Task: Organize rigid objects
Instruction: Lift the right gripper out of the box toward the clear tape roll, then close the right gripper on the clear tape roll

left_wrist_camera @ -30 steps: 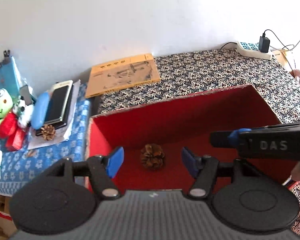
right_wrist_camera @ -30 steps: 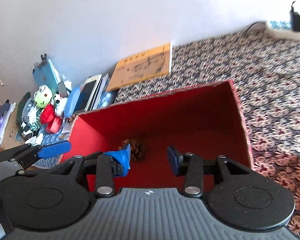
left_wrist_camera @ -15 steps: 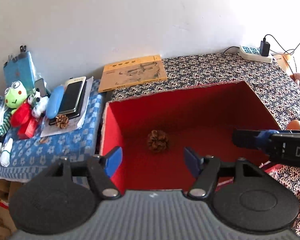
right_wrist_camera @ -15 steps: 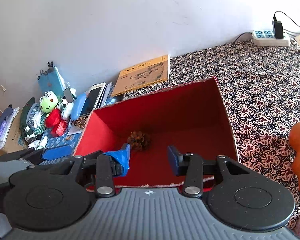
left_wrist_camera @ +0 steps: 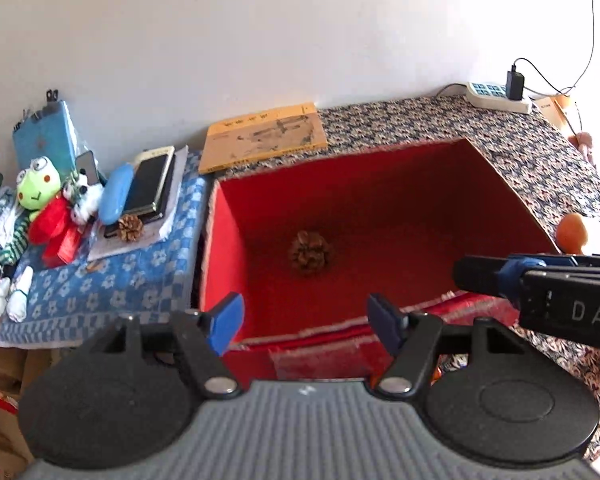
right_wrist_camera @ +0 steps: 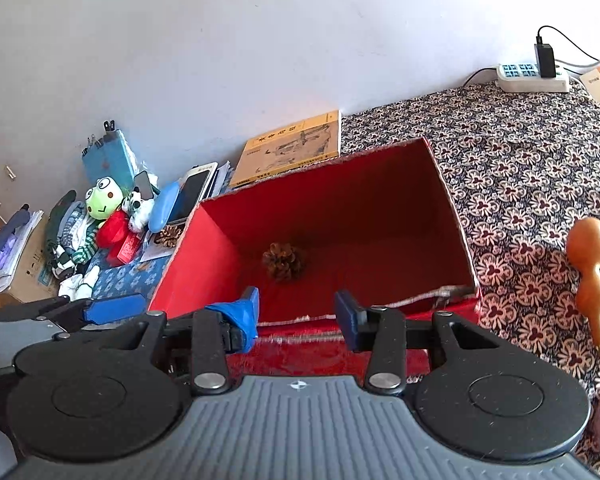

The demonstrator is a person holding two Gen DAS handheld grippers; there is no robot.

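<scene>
Pinecone point(left_wrist_camera: 310, 254), brown with scales spread, is lying alone on the floor of the red box point(left_wrist_camera: 380, 184). Left gripper point(left_wrist_camera: 306, 322) and right gripper point(right_wrist_camera: 296, 316) are hovering near its front rim, jaws released, empty. Orange gourd point(right_wrist_camera: 588, 264) is showing partly cut off.

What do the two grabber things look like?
Both match: a grey ribbed body, two round black discs, and black arms with silver rivets ending in blue fingers. The left gripper has tidy pads. On the right gripper, one pad's blue cover looks crumpled. Its side reads "DAS" in white letters.
</scene>
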